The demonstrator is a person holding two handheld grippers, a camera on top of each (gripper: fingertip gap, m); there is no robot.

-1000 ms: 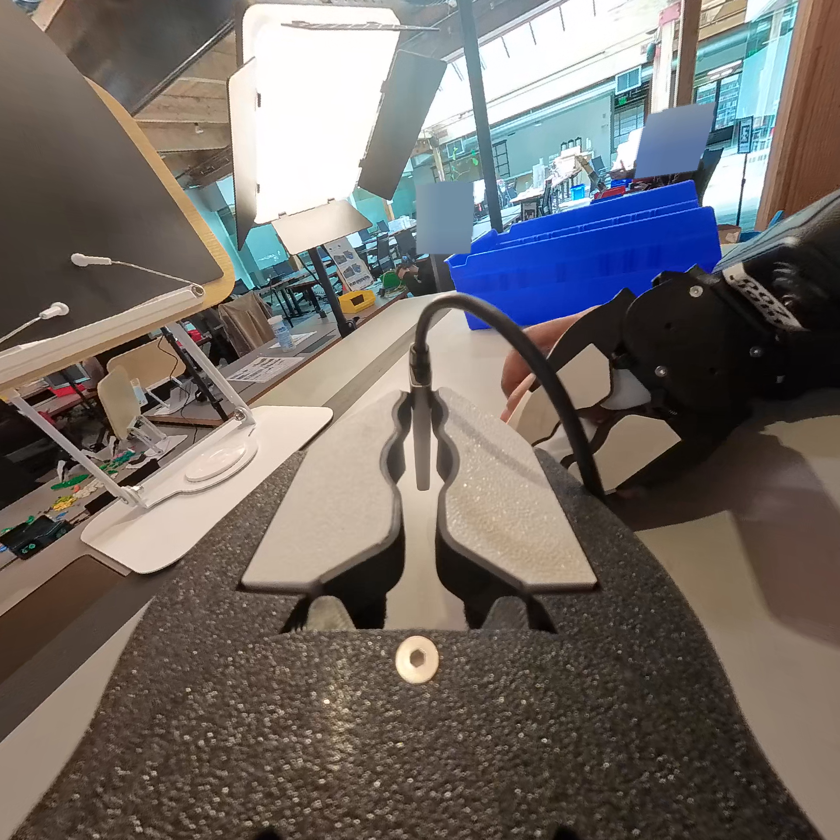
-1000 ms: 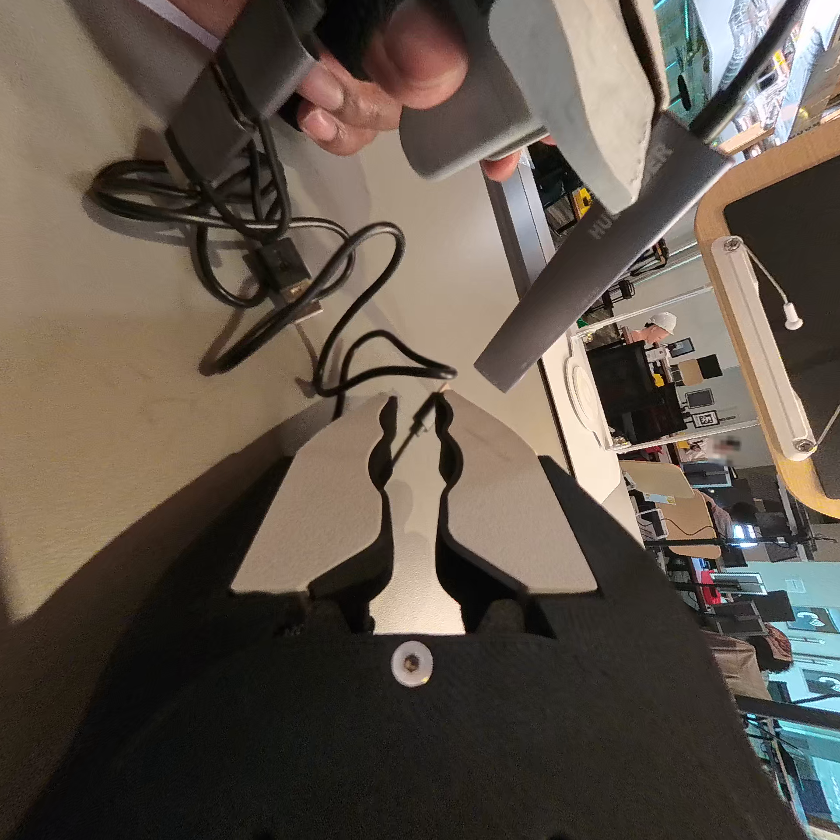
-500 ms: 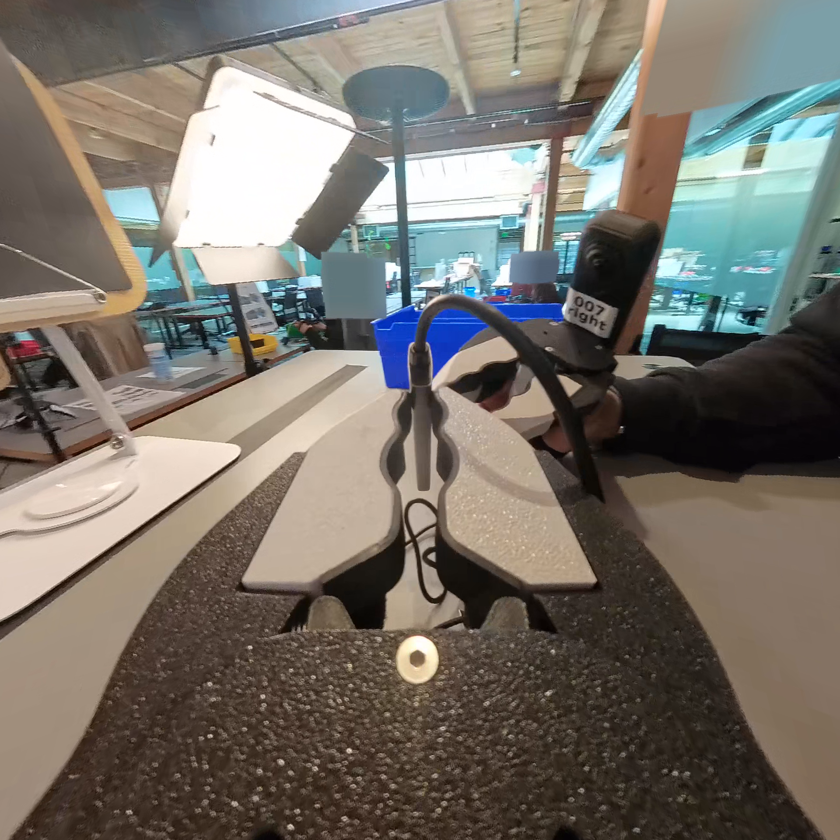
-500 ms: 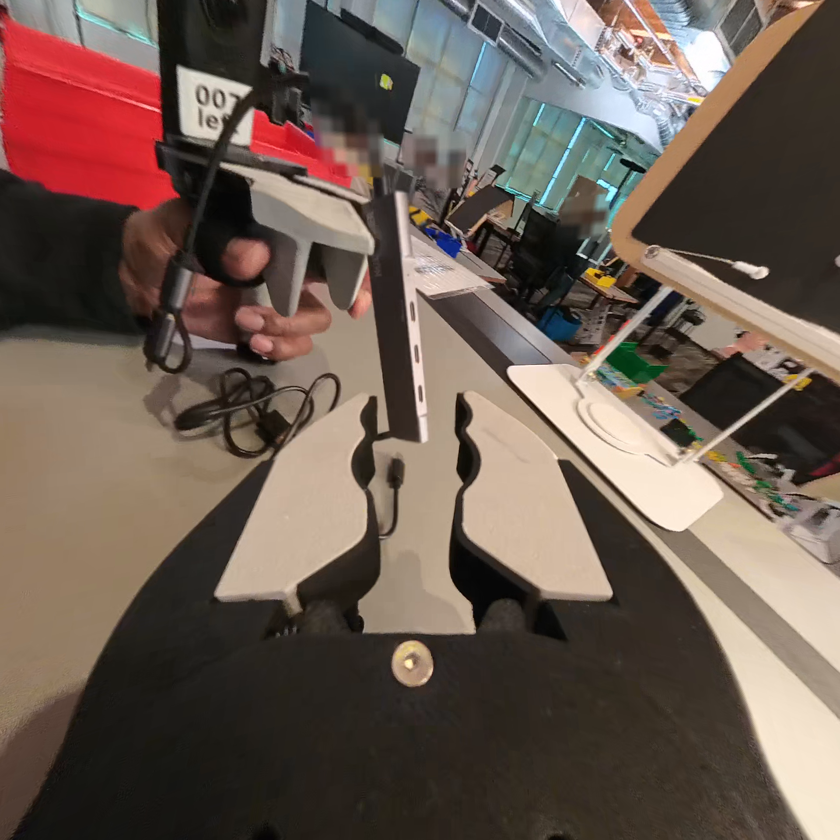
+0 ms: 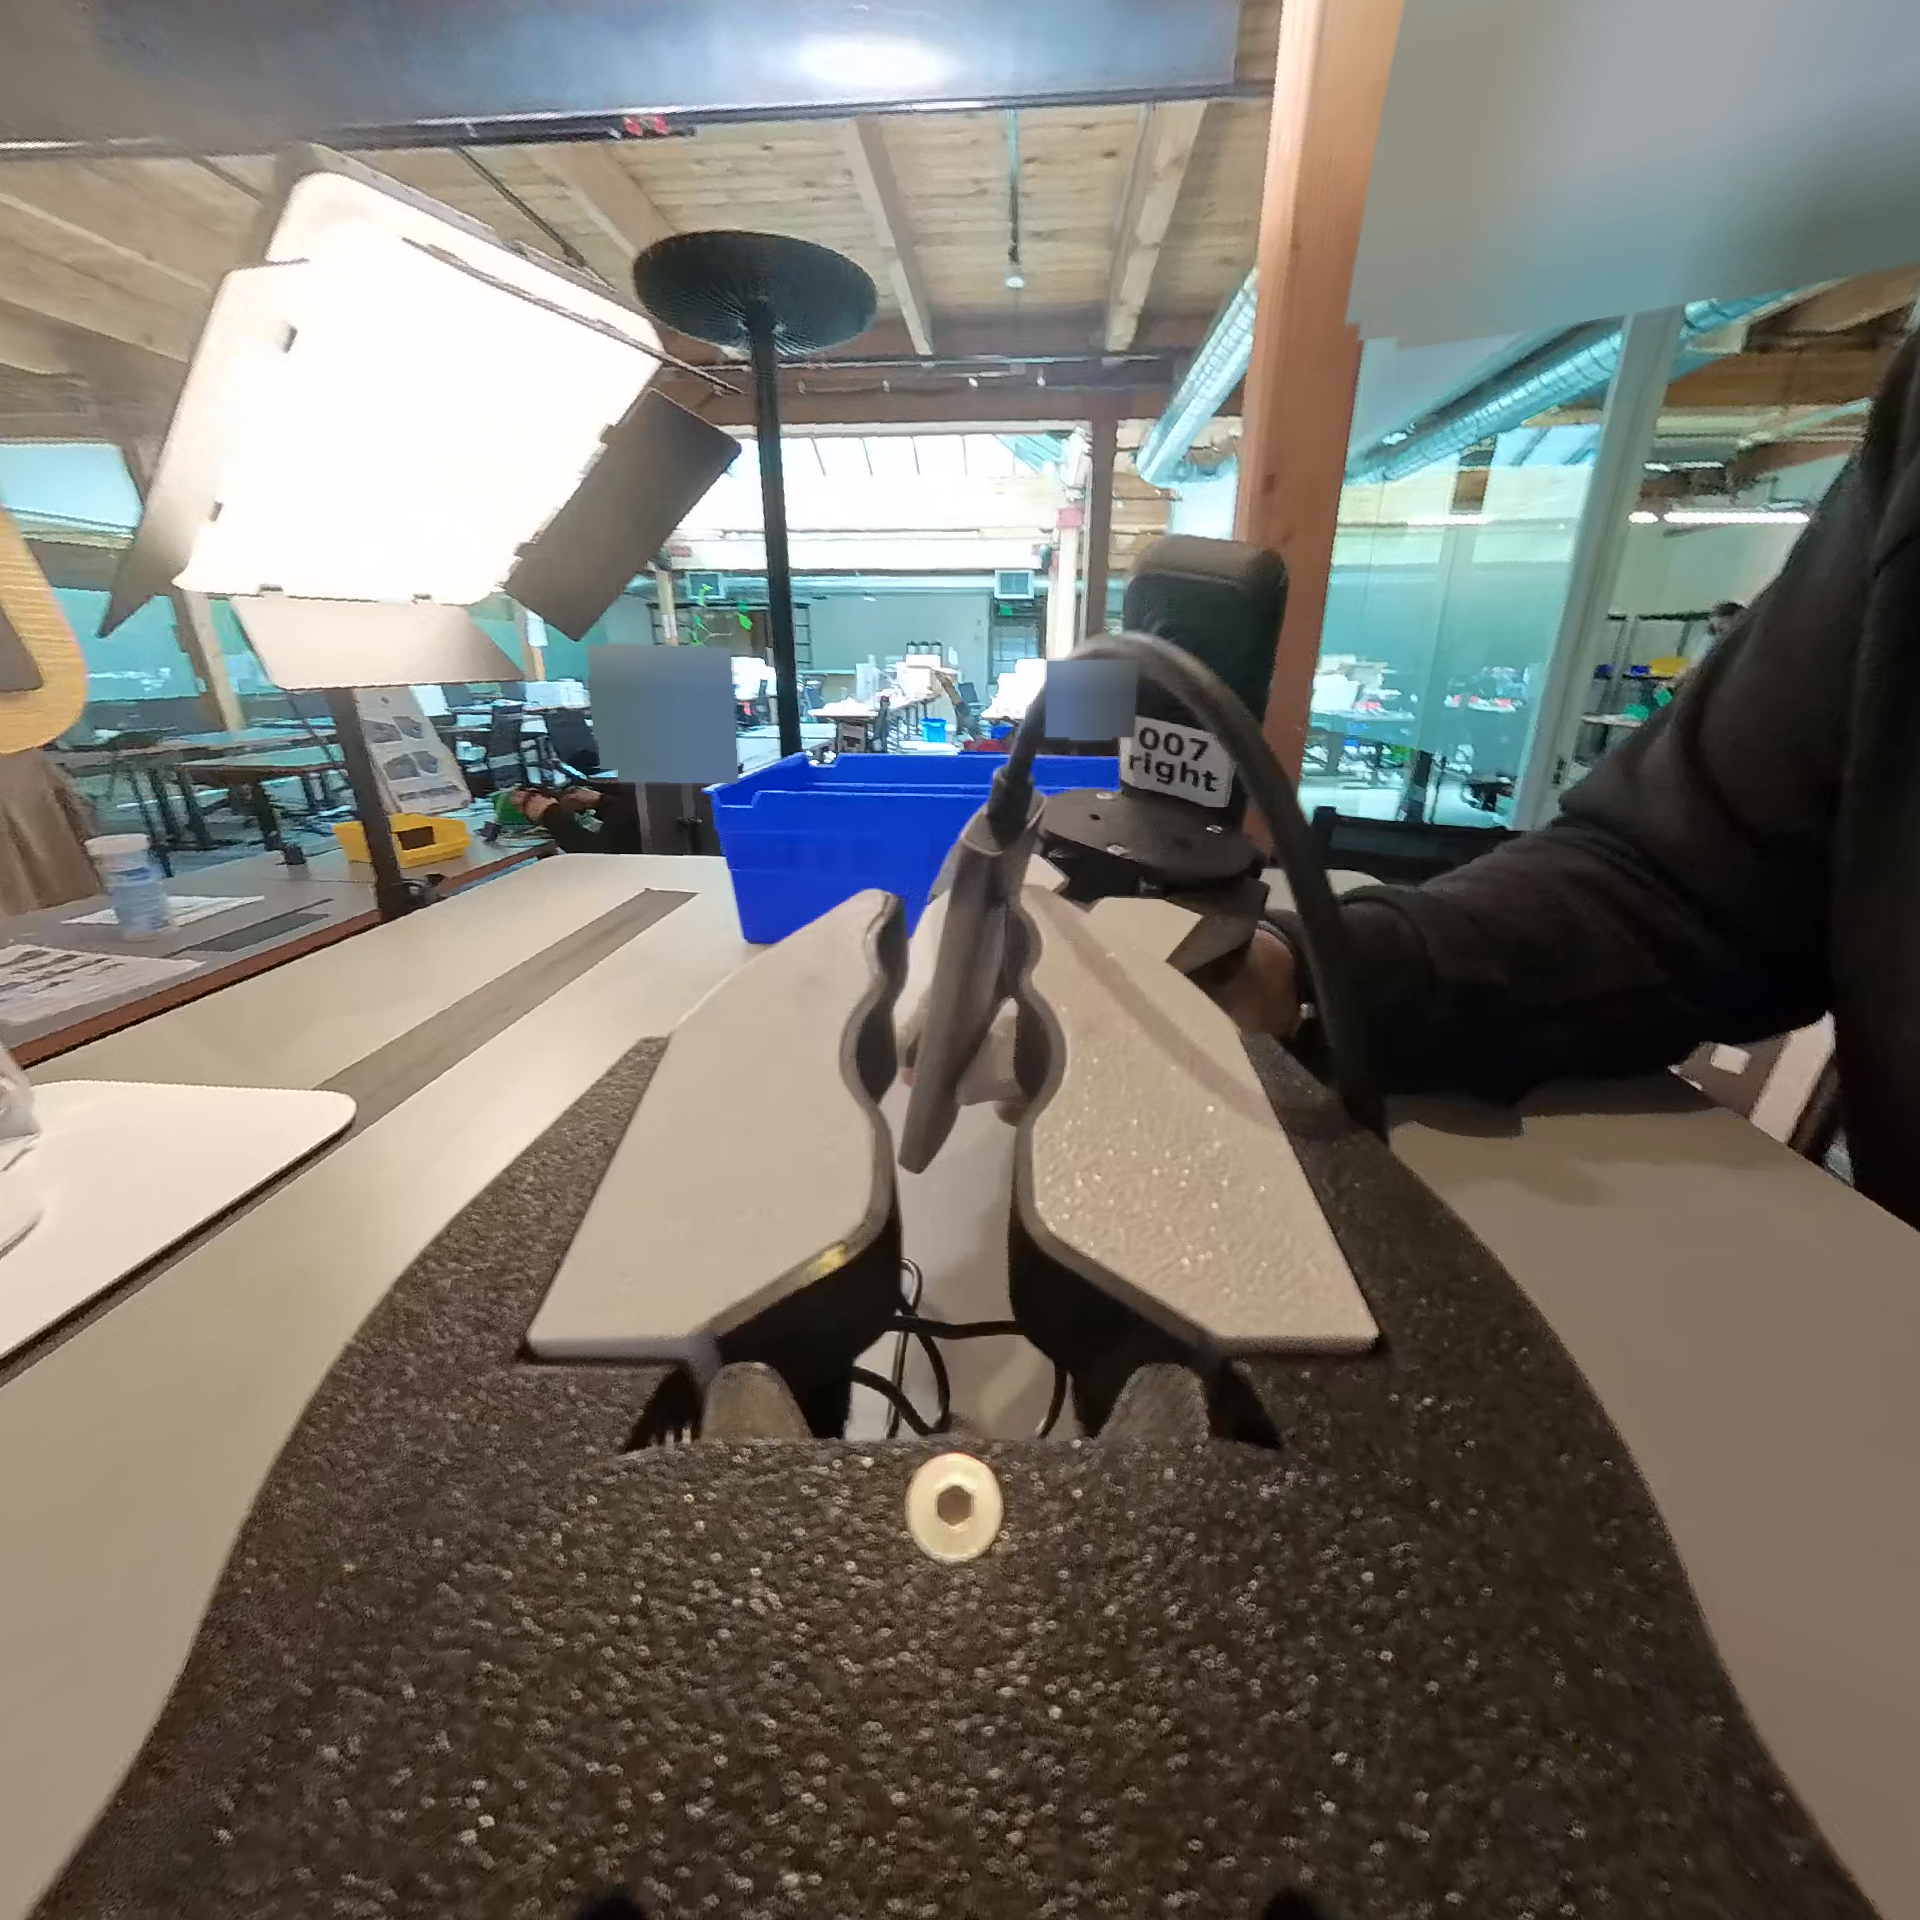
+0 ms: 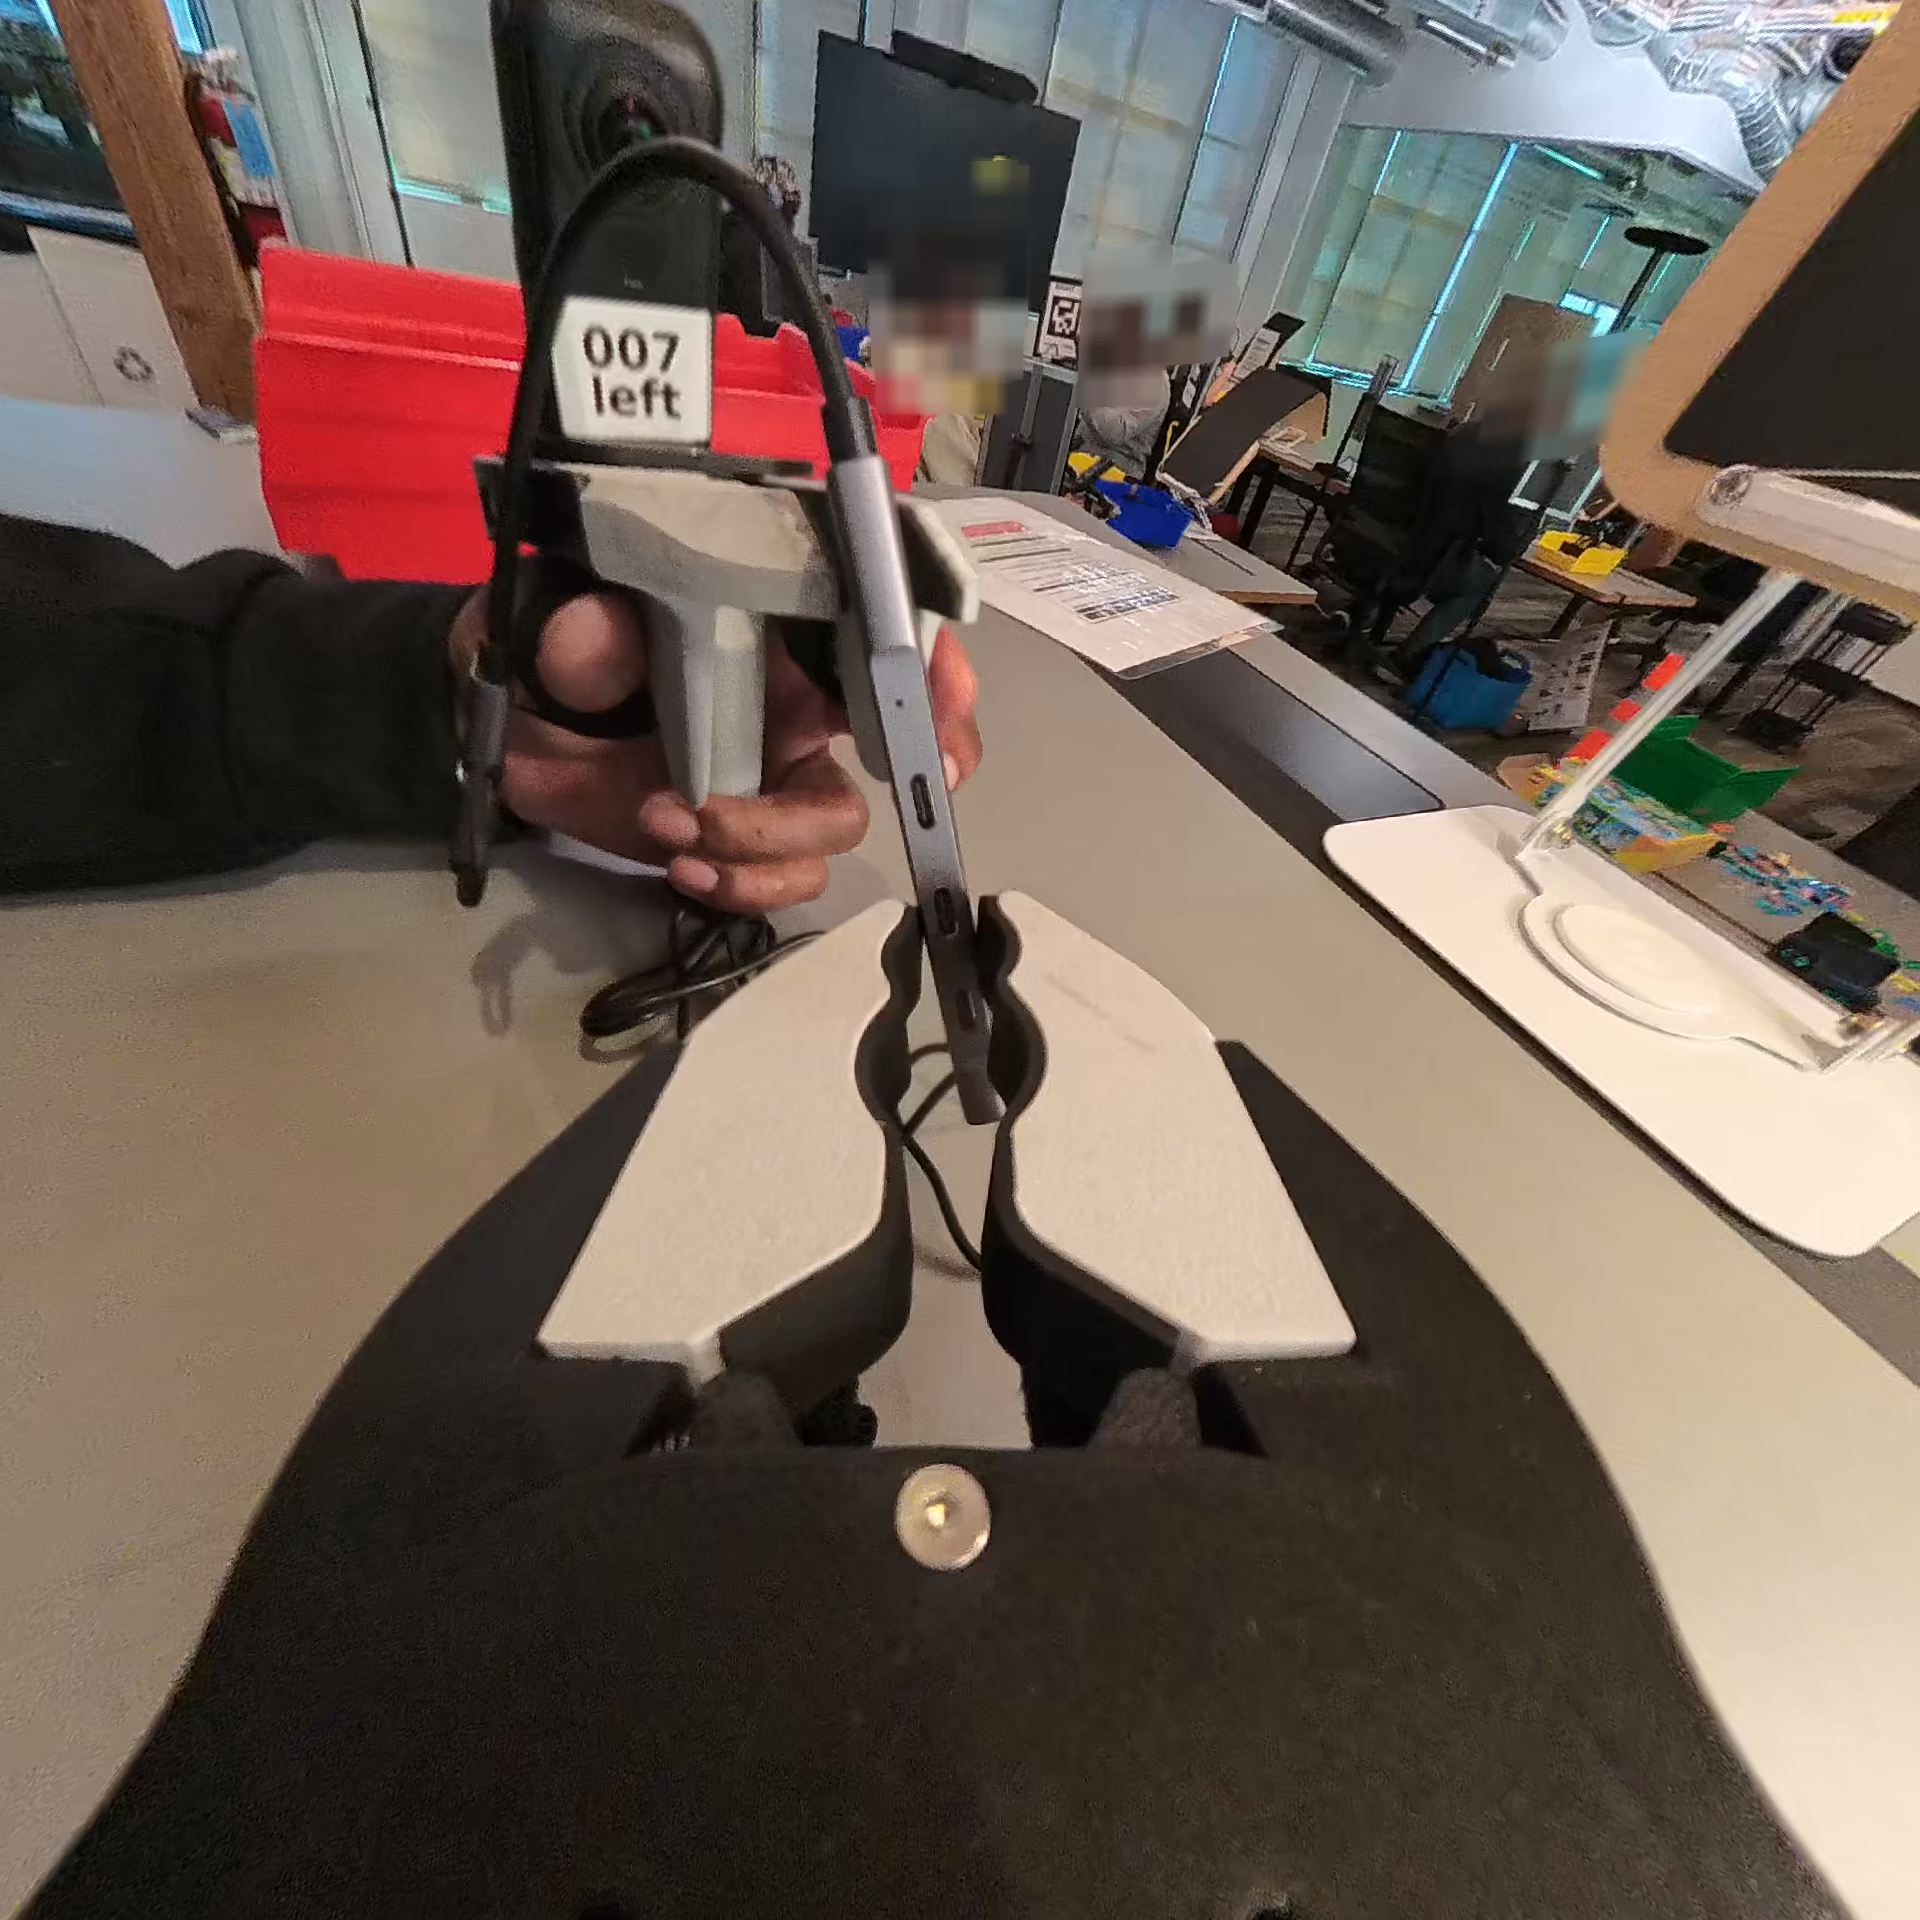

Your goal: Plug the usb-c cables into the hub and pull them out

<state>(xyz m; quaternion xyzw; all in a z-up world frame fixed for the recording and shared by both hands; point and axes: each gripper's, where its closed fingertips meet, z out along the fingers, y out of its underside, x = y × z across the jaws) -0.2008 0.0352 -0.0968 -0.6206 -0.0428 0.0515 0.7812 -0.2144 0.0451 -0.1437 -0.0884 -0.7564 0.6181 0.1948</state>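
The slim grey hub [image 6: 914, 748] hangs upright over the table, tilted a little, with several ports along its edge. My right gripper [image 6: 951, 914] is shut on its lower end. My left gripper [image 5: 956, 909] is around the hub's upper part [image 5: 951, 997] with its jaws loosened: there is a gap on the left side. It also shows in the right wrist view [image 6: 873, 561]. The hub's own black lead [image 6: 665, 177] arcs over the left gripper and its plug [image 6: 473, 790] dangles. Loose black usb-c cables [image 6: 675, 987] lie coiled on the table below.
A red bin [image 6: 384, 447] stands behind the left gripper and a blue bin [image 5: 831, 842] behind the right one. A white stand base [image 6: 1558, 997] lies at the table's far side, under a tilted board. A studio light [image 5: 395, 416] stands beyond. A printed sheet [image 6: 1091, 592] lies on the table [image 6: 260, 1091]. The left gripper's tips are roughly 5 cm from the right gripper's.
My right gripper rose from the cables on the table and closed on the hub's lower end. My left gripper's jaws loosened and the hub tilted between them.
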